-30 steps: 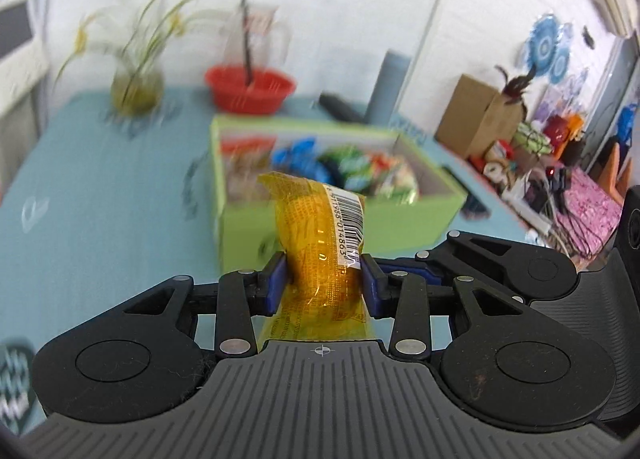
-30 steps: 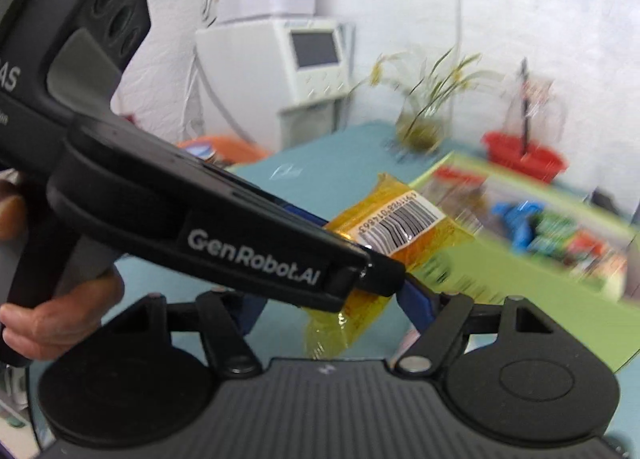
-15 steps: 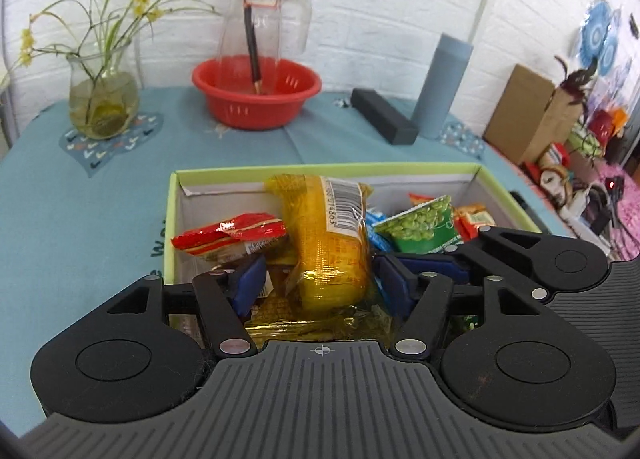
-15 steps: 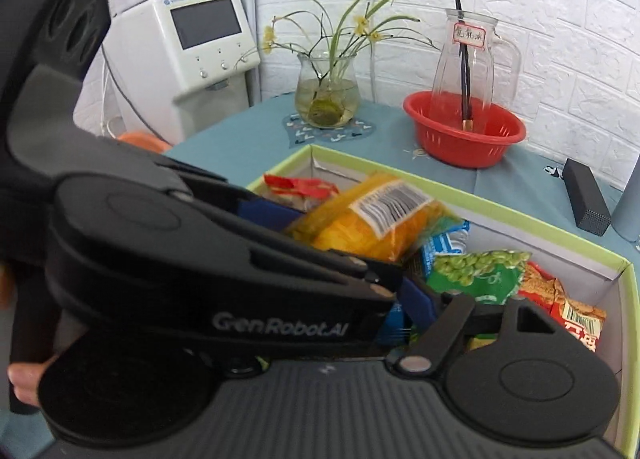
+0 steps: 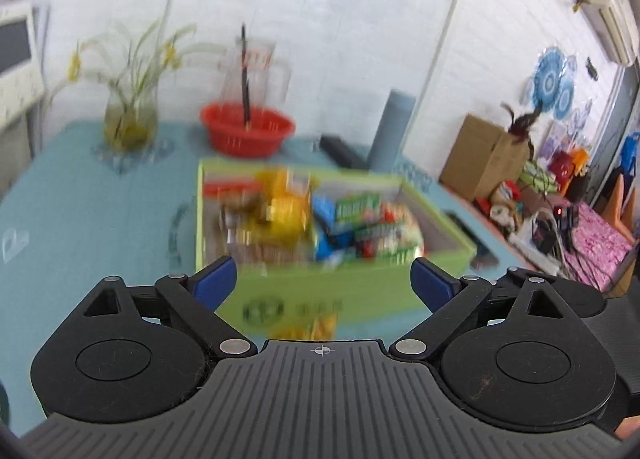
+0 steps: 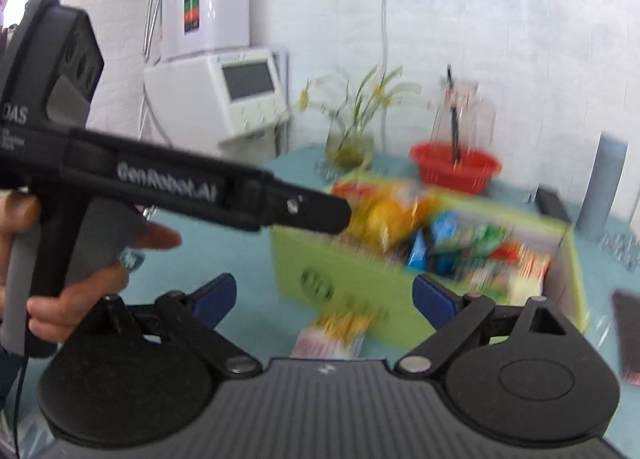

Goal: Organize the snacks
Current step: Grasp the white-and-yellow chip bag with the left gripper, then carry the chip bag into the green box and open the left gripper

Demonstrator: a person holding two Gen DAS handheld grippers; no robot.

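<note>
A green snack box (image 5: 340, 299) stands on the teal table, holding several packets. The yellow packet (image 5: 284, 211) lies in its left half, beside blue and green ones. My left gripper (image 5: 323, 281) hangs back in front of the box, its jaws opening wide with nothing between them. Its black body (image 6: 180, 183) crosses the right wrist view, held by a hand (image 6: 80, 291). My right gripper (image 6: 324, 294) also faces the box (image 6: 340, 279), its jaws opening and empty. A yellow-and-white packet (image 6: 336, 333) lies on the table before the box.
Behind the box are a red basket with a glass jug (image 5: 248, 131), a flower vase (image 5: 128, 123), a grey cylinder (image 5: 392, 127) and a black bar (image 5: 340, 149). A cardboard box (image 5: 484, 163) and clutter stand right. White machines (image 6: 240, 91) stand at the far left.
The left gripper carried the yellow packet over the box, let it go there and opened wide. The right gripper opened too. Both have drawn back from the box.
</note>
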